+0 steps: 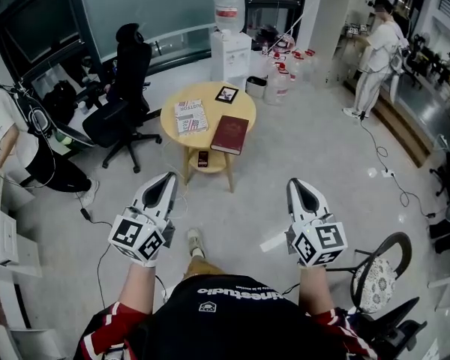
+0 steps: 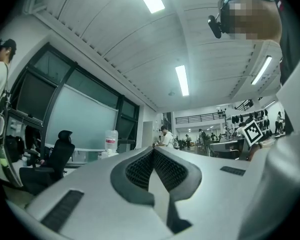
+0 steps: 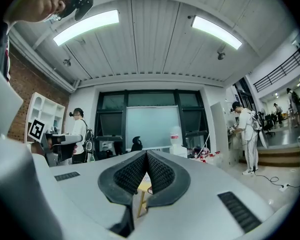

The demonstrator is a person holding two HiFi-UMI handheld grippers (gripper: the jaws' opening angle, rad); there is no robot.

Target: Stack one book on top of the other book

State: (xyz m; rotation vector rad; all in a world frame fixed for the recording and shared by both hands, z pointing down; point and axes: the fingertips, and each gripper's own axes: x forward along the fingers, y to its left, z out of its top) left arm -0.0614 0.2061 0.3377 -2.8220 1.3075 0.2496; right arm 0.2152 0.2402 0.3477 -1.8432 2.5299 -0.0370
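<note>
While both grippers hang out in front of the person, well short of the table, neither one touches a book.

Left gripper (image 1: 167,180): jaws pressed together at the tips, nothing between them. Its own view looks across the room, not at the table.

Right gripper (image 1: 296,184): jaws pressed together too, empty. In its view a bit of the yellow tabletop and one leg show through the gap under the pads.

Books: both lie flat on the round yellow table (image 1: 244,111), side by side, not stacked.
- red book (image 1: 230,134) sits on the near right part of the top.
- white book (image 1: 190,116), with red print on its cover, sits on the left part, just beside the red one. I can't tell whether their edges touch.

Other items on the table: a small black-framed picture (image 1: 226,94) at the far edge and a dark phone (image 1: 202,159) on the lower shelf.

Around it: a black office chair (image 1: 124,96) left of the table, a water dispenser (image 1: 230,43) behind it, and one standing person (image 1: 375,55) far right.
</note>
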